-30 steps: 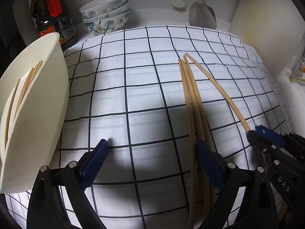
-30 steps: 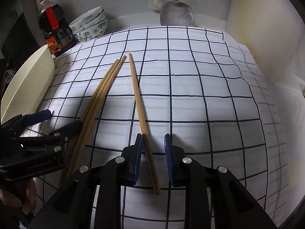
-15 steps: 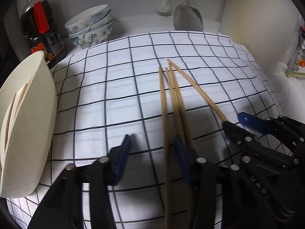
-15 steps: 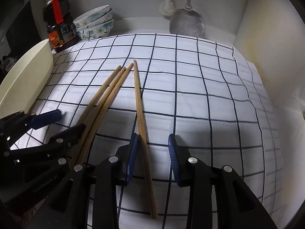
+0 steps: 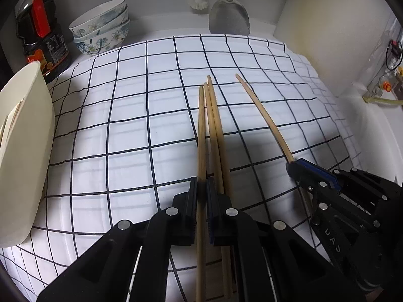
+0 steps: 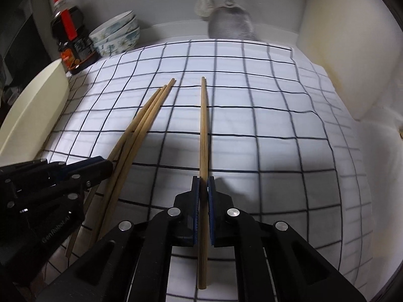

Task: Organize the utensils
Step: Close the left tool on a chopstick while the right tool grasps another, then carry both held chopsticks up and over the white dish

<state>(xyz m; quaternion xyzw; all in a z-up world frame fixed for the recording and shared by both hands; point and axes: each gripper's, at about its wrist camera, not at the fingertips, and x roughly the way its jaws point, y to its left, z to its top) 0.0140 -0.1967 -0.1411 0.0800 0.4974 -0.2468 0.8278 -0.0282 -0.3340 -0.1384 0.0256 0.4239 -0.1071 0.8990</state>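
Observation:
Three wooden chopsticks [image 5: 216,136] lie close together on the checked cloth [image 5: 126,125]. My left gripper [image 5: 201,183] is shut on the leftmost chopstick [image 5: 201,125]; the other two run beside and under its right finger. A fourth chopstick [image 6: 204,130] lies apart to the right, and my right gripper [image 6: 203,183] is shut on it near its near end. In the left wrist view the right gripper [image 5: 299,170] shows at the right with that chopstick [image 5: 264,118]. In the right wrist view the left gripper [image 6: 100,168] sits by the bundle [image 6: 143,123]. A cream holder [image 5: 25,151] at the left has chopsticks in it.
Stacked flowered bowls [image 5: 100,30] and a dark sauce bottle [image 5: 40,32] stand at the back left. A metal spatula [image 5: 229,17] and a brush [image 5: 199,0] hang on the back wall. A pale wall [image 5: 327,25] closes the right side.
The left gripper moved right over the bundle and its jaws closed on the leftmost chopstick. The right gripper's jaws closed on the single chopstick, which now points straight ahead.

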